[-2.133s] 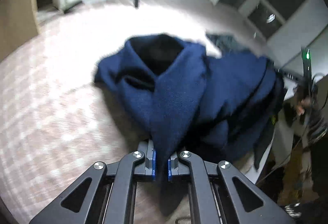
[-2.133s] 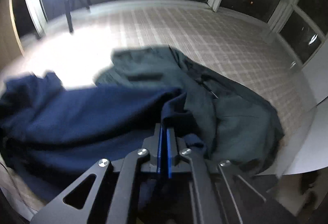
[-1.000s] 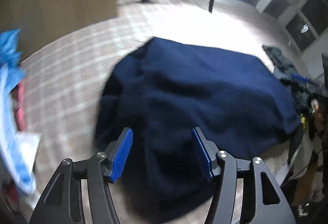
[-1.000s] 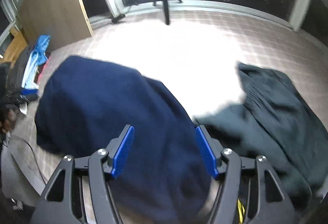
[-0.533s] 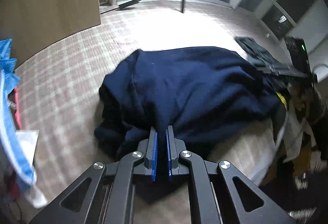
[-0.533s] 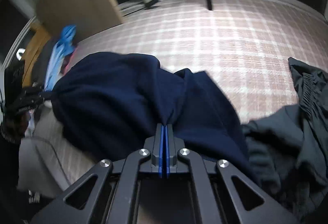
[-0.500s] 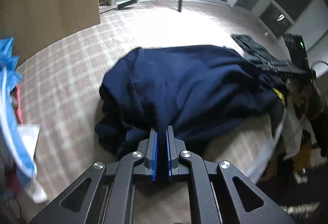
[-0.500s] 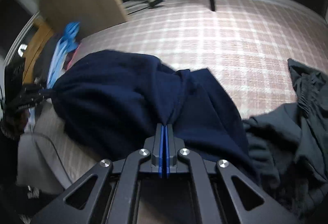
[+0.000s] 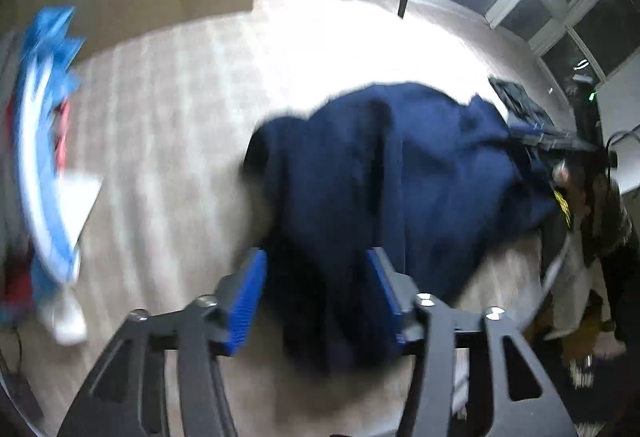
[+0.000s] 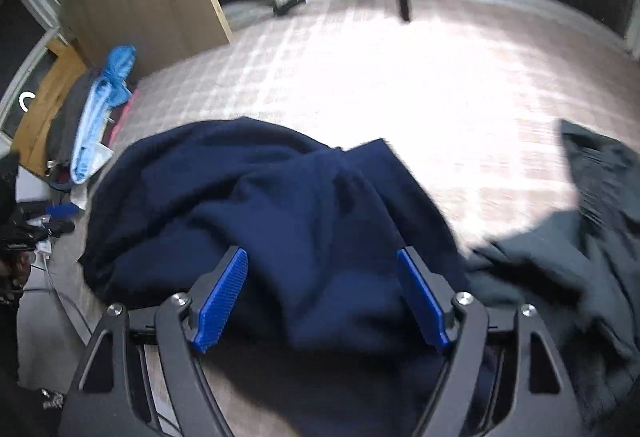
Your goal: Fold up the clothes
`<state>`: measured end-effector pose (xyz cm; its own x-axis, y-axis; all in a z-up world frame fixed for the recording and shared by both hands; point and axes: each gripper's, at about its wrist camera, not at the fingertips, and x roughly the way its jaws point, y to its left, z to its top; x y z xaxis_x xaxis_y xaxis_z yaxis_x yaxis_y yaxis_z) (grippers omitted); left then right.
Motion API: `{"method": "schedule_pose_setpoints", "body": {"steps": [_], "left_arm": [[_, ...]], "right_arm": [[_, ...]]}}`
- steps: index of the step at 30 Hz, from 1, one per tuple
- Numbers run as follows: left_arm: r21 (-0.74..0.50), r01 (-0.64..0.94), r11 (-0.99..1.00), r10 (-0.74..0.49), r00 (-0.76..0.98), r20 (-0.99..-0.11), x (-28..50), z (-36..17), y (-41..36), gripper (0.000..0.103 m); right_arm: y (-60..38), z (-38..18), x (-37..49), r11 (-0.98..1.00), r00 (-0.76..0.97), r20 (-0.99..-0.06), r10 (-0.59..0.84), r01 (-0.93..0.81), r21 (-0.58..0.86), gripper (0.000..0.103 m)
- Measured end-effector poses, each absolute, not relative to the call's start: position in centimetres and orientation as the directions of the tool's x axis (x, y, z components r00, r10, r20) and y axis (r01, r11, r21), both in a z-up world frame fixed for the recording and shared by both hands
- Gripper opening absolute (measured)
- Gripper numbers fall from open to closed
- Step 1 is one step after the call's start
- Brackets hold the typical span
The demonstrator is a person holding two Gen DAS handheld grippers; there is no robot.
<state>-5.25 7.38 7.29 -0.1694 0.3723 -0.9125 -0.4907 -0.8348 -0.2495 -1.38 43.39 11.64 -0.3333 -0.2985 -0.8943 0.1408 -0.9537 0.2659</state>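
Right wrist alone: grey garment [image 10: 568, 269] (crumpled).

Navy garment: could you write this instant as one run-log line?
stage: fold release | left gripper: jaws opening, pads off cloth | right gripper: same | navy garment: bunched on floor | grey garment: beside it

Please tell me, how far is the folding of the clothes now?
Early stage. Done: the navy garment lies gathered on the checked surface, though bunched, not flat. In hand: nothing; the left hand-held gripper and right hand-held gripper are opening over it. Left: tidying that fold, then the untouched grey-green garment.
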Motion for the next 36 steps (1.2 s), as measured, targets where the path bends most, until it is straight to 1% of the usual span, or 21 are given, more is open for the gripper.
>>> {"method": "schedule_pose_setpoints", "body": {"steps": [1,2,3,4,5,8,11,13,15,17,19,20,21,22,23,24,27,30,32,33,36], "left_arm": [[-0.248,-0.502,-0.829,0.373,-0.165,-0.913,-6.2,6.7,8.2,0.058],[-0.252,-0.509,-0.823,0.372,-0.149,-0.916,-6.6,5.9,9.0,0.056],[-0.266,-0.518,-0.813,0.373,-0.113,-0.921,-6.7,4.8,9.9,0.043],[-0.276,-0.531,-0.801,0.372,-0.081,-0.925,-6.7,4.0,10.5,0.007],[-0.280,-0.543,-0.792,0.368,-0.059,-0.928,-6.4,3.5,10.9,0.009],[-0.279,-0.598,-0.751,0.388,-0.058,-0.920,-4.1,4.8,10.2,0.009],[-0.299,-0.625,-0.721,0.399,-0.022,-0.917,0.2,7.0,7.5,0.009],[-0.316,-0.629,-0.710,0.381,0.034,-0.924,2.8,7.2,6.1,0.009],[-0.307,-0.623,-0.719,0.323,0.092,-0.942,4.9,6.6,5.0,0.011],[-0.292,-0.608,-0.738,0.297,0.095,-0.950,5.5,6.5,4.2,0.015],[-0.283,-0.599,-0.749,0.319,0.048,-0.946,4.5,7.3,4.3,0.019],[-0.280,-0.596,-0.753,0.331,0.026,-0.943,3.9,7.8,4.5,0.020],[-0.276,-0.593,-0.756,0.342,0.003,-0.940,3.3,8.2,4.6,0.024],[-0.264,-0.602,-0.754,0.347,-0.025,-0.937,2.7,8.5,5.2,0.029],[-0.242,-0.620,-0.747,0.349,-0.056,-0.936,2.0,8.8,6.1,0.033],[-0.228,-0.634,-0.739,0.353,-0.076,-0.933,1.4,8.9,7.0,0.039],[-0.249,-0.641,-0.726,0.386,-0.081,-0.919,-1.3,9.0,9.2,0.040],[-0.263,-0.631,-0.730,0.423,-0.116,-0.899,-3.1,9.9,9.1,0.042],[-0.351,-0.597,-0.722,0.484,-0.072,-0.872,-4.6,9.3,9.6,0.050],[-0.377,-0.594,-0.710,0.489,-0.031,-0.872,-5.1,8.2,10.6,0.054],[-0.365,-0.634,-0.682,0.422,0.066,-0.904,-4.9,4.9,12.1,0.053]], "right_arm": [[42.7,10.8,-2.2,-0.951,-0.315,-0.898,-0.306,0.146,0.273,0.076],[42.2,10.4,-2.6,-0.947,-0.310,-0.897,-0.316,0.157,0.280,0.064],[41.8,10.2,-2.6,-0.945,-0.308,-0.896,-0.319,0.169,0.279,0.026],[41.6,10.3,-2.1,-0.944,-0.304,-0.897,-0.322,0.181,0.277,0.006],[41.6,10.7,-1.4,-0.941,-0.299,-0.897,-0.326,0.194,0.277,0.003],[42.8,13.2,2.0,-0.932,-0.342,-0.874,-0.346,0.228,0.280,0.003],[44.4,15.3,7.5,-0.908,-0.326,-0.852,-0.409,0.236,0.345,0.003],[44.2,14.4,11.4,-0.887,-0.223,-0.869,-0.442,0.254,0.386,0.003],[43.6,13.3,14.3,-0.888,-0.124,-0.903,-0.410,0.280,0.365,0.003],[43.7,12.6,16.3,-0.893,-0.061,-0.922,-0.383,0.278,0.353,0.004],[45.2,13.4,16.1,-0.904,-0.097,-0.915,-0.392,0.223,0.364,0.007],[46.2,14.2,15.9,-0.903,-0.137,-0.903,-0.408,0.209,0.376,0.012],[47.2,15.0,15.6,-0.900,-0.177,-0.889,-0.423,0.196,0.389,0.023],[47.9,15.6,15.1,-0.903,-0.220,-0.879,-0.423,0.183,0.389,0.030],[48.3,16.0,14.3,-0.910,-0.261,-0.874,-0.410,0.175,0.375,0.041],[48.6,16.3,13.5,-0.918,-0.299,-0.869,-0.394,0.169,0.358,0.044],[48.6,15.5,10.1,-0.930,-0.332,-0.869,-0.367,0.155,0.333,0.044],[47.5,13.4,6.6,-0.918,-0.313,-0.863,-0.396,0.146,0.368,0.045],[46.4,11.9,4.9,-0.910,-0.269,-0.870,-0.412,0.157,0.383,0.045],[45.9,11.3,4.5,-0.906,-0.245,-0.873,-0.421,0.166,0.390,0.045],[44.2,9.7,3.9,-0.896,-0.184,-0.883,-0.432,0.196,0.398,0.045]]}}
